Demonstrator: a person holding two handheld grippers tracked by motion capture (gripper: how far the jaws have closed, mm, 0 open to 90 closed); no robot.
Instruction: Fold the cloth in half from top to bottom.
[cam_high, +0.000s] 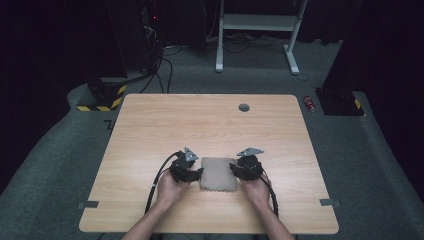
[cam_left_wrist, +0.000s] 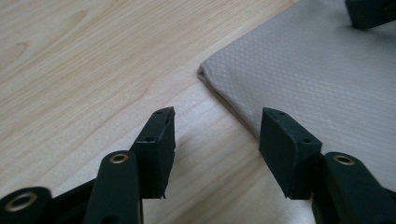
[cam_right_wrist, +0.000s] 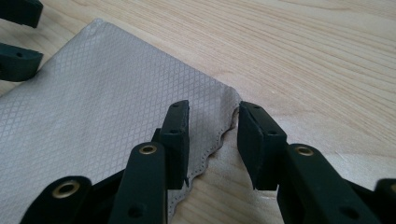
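Note:
A folded taupe cloth (cam_high: 218, 174) with a diamond weave lies flat on the wooden table (cam_high: 210, 125), near its front edge. My left gripper (cam_high: 199, 173) is at the cloth's left side, open. In the left gripper view its jaws (cam_left_wrist: 217, 130) stand wide apart just short of a folded corner of the cloth (cam_left_wrist: 317, 70). My right gripper (cam_high: 234, 168) is at the cloth's right side, also open. In the right gripper view its jaws (cam_right_wrist: 212, 126) straddle the scalloped edge of the cloth (cam_right_wrist: 93, 93), one jaw over the fabric and the other over bare wood.
A grey grommet hole (cam_high: 244, 107) sits near the table's far edge. Tape strips (cam_high: 88, 204) mark the front corners. On the carpet beyond lie a red can (cam_high: 310, 103), a white desk frame (cam_high: 257, 22), cables and a yellow-black striped base (cam_high: 102, 97).

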